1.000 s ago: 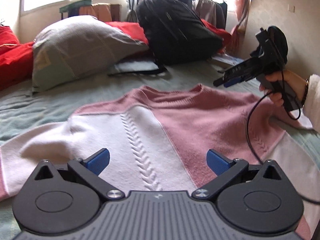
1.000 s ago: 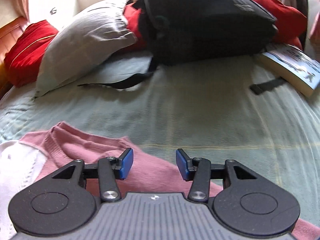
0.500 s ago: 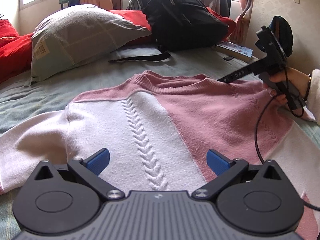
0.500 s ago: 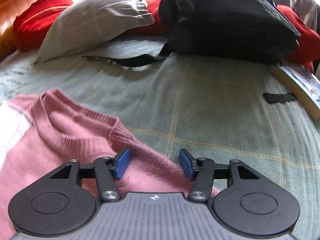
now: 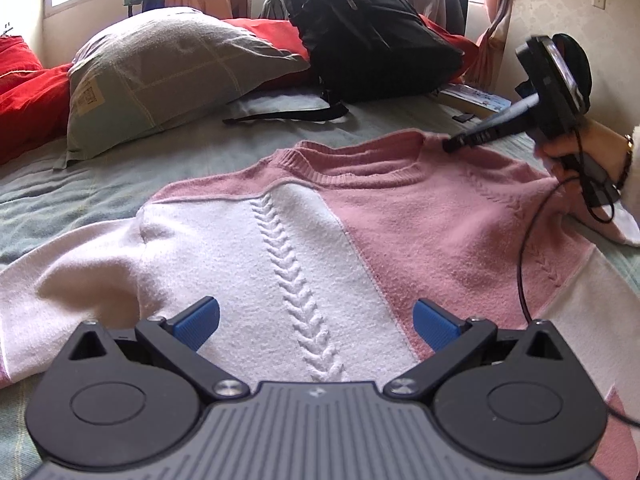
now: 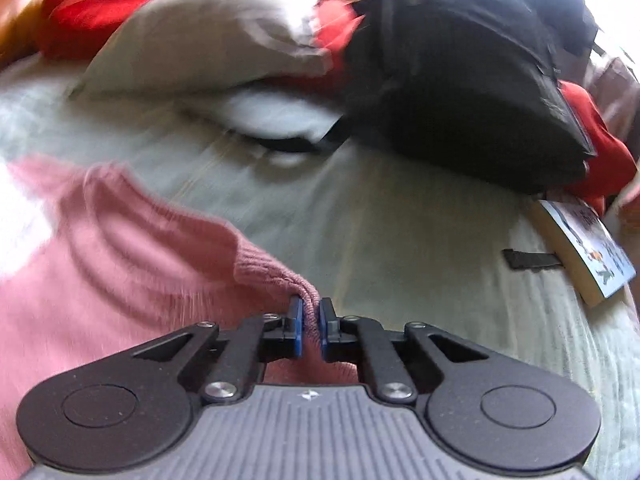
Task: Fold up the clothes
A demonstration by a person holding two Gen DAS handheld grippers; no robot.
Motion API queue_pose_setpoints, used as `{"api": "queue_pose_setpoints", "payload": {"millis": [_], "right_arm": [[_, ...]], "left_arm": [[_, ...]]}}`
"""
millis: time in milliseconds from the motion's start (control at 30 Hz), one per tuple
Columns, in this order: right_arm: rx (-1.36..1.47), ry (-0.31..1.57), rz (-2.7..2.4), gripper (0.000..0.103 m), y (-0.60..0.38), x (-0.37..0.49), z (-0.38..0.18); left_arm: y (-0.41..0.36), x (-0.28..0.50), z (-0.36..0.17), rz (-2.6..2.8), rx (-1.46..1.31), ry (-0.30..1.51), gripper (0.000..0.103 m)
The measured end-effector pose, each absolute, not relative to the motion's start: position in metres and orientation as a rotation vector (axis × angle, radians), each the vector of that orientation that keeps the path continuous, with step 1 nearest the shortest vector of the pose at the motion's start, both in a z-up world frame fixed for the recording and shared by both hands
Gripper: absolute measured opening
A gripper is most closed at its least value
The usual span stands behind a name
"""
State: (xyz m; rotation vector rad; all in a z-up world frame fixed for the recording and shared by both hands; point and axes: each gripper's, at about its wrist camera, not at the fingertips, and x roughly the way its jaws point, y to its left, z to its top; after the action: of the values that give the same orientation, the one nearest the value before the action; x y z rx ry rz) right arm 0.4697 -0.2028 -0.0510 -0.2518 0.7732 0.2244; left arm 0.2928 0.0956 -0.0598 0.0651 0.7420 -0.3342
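While angled down, right claw (image 6: pixel 311 326) pinching sweater (image 6: pixel 120 264) collar.

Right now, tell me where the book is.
The book lies at the right edge of the bed in the right wrist view, just below the black backpack and beside a small black strap.

A grey pillow (image 5: pixel 168 68), red cushions (image 5: pixel 28 108), a black backpack (image 5: pixel 368 36) and a book (image 6: pixel 588 252) lie on the bed.
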Motion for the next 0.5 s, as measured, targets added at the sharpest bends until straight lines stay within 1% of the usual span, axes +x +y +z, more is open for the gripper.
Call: {"api": "queue_pose_setpoints", "payload": {"millis": [67,200,267,400,500], "right_arm": [[-0.236,0.769,0.210,0.011,-0.203,0.480,-0.050],[-0.256,0.829,0.189,0.011,-0.196,0.496,-0.072],[-0.235,0.847,0.184,0.013,-0.198,0.496,-0.082],[-0.169,0.843,0.184,0.020,-0.202,0.493,-0.064],[-0.129,0.791,0.247,0.021,-0.190,0.490,-0.042]], "left_arm": [[0.096,0.294,-0.060,-0.330,0.063,0.745,0.102],[0.098,0.296,-0.061,-0.324,0.059,0.747,0.102],[0.099,0.296,-0.060,-0.324,0.054,0.748,0.102],[0.102,0.296,-0.059,-0.318,0.044,0.744,0.102],[0.105,0.296,-0.057,-0.312,0.037,0.739,0.102]]}}
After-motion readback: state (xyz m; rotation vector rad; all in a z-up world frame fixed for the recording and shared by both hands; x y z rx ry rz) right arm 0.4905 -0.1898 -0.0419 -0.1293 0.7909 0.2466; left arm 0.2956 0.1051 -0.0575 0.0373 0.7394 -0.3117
